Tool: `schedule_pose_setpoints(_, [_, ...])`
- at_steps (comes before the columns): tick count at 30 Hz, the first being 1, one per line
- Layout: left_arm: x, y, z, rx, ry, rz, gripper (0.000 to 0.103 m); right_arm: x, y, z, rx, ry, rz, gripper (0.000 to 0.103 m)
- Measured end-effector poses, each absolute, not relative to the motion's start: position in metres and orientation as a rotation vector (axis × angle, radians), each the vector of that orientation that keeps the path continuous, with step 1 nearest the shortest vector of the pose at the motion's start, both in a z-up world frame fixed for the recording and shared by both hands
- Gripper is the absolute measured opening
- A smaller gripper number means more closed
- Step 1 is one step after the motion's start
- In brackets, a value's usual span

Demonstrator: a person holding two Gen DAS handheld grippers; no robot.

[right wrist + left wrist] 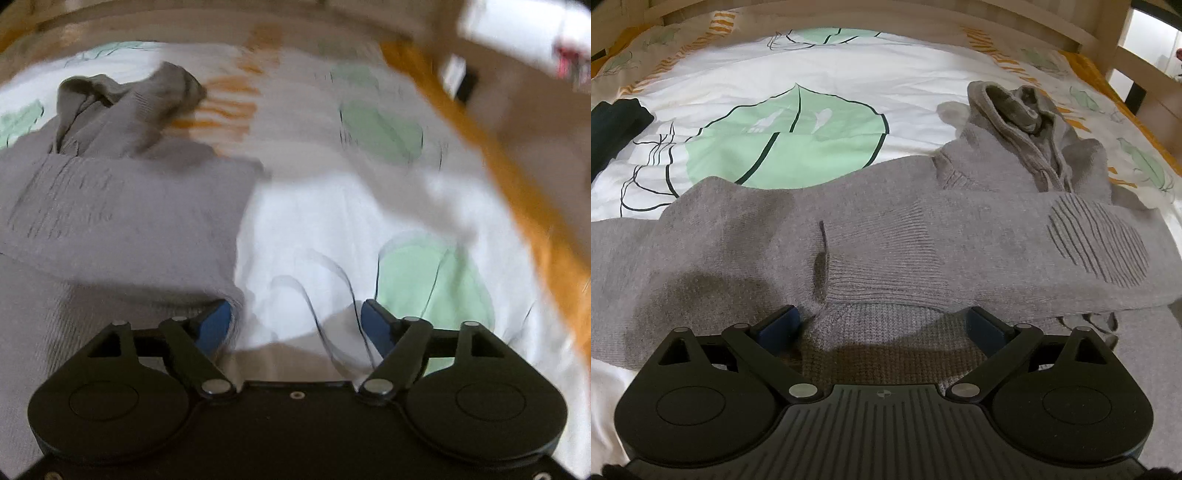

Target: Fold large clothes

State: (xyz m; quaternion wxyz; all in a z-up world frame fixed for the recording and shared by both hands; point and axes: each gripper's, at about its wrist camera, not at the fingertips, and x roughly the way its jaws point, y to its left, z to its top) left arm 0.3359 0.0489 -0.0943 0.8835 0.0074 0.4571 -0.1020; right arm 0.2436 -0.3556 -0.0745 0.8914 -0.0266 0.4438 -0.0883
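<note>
Sleeve-folding step on grey hooded sweater [886, 229]: left gripper [882, 325] and right gripper [295, 321] spread wide, empty; next, grasping the hem.

Bedcover [827, 74]: was white, printed with green leaves and orange stripes.
Dark cloth [613, 125]: lay at the left edge.
Bed frame [1108, 40]: was pale wood.

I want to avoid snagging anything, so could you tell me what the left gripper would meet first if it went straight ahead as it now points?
Most likely the ribbed cuff of the folded-over sleeve of the grey knitted hooded sweater. The left gripper, jaws open, points right at it; depth is unclear.
</note>
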Motion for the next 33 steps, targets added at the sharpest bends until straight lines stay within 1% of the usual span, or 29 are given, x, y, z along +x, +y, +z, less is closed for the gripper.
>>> schedule_pose_setpoints(4, [0.334,0.048,-0.094,0.023,0.949,-0.213,0.098,0.238,-0.367,-0.057,0.047,0.938,-0.154,0.077])
schedule_pose_setpoints(5, [0.333,0.047,-0.093,0.024,0.948,-0.214,0.098,0.235,-0.370,-0.049,0.085,0.917,-0.143,0.078])
schedule_pose_setpoints(7, [0.332,0.047,-0.093,0.020,0.943,-0.216,0.098,0.231,-0.374,-0.033,0.182,0.845,-0.109,0.082])
schedule_pose_setpoints(9, [0.332,0.048,-0.092,0.009,0.940,-0.217,0.098,0.232,-0.375,-0.030,0.253,0.785,-0.076,0.084])
schedule_pose_setpoints(12, [0.331,0.052,-0.089,-0.014,0.930,-0.228,0.098,0.248,-0.365,-0.045,0.229,0.813,-0.077,0.084])
schedule_pose_setpoints(14, [0.332,0.059,-0.084,-0.040,0.919,-0.238,0.098,0.256,-0.357,-0.062,0.172,0.864,-0.080,0.083])
schedule_pose_setpoints(16, [0.333,0.069,-0.078,-0.070,0.900,-0.232,0.098,0.260,-0.351,-0.078,0.120,0.935,-0.099,0.085])
schedule_pose_setpoints(19, [0.335,0.091,-0.065,-0.110,0.848,-0.204,0.098,0.258,-0.351,-0.074,0.130,0.939,-0.113,0.086])
schedule_pose_setpoints(22, [0.336,0.124,-0.053,-0.160,0.793,-0.150,0.098,0.252,-0.351,-0.057,0.178,0.866,-0.088,0.087])
schedule_pose_setpoints(26, [0.333,0.171,-0.044,-0.224,0.743,-0.052,0.098,0.247,-0.349,-0.043,0.329,0.757,0.017,0.090])
schedule_pose_setpoints(27, [0.331,0.184,-0.044,-0.230,0.734,-0.016,0.098,0.246,-0.348,-0.041,0.383,0.739,0.056,0.092])
schedule_pose_setpoints(30, [0.330,0.220,-0.045,-0.261,0.722,0.077,0.098,0.247,-0.339,-0.040,0.499,0.714,0.150,0.095])
schedule_pose_setpoints(33, [0.330,0.255,-0.049,-0.317,0.716,0.161,0.098,0.246,-0.321,-0.043,0.543,0.713,0.222,0.097])
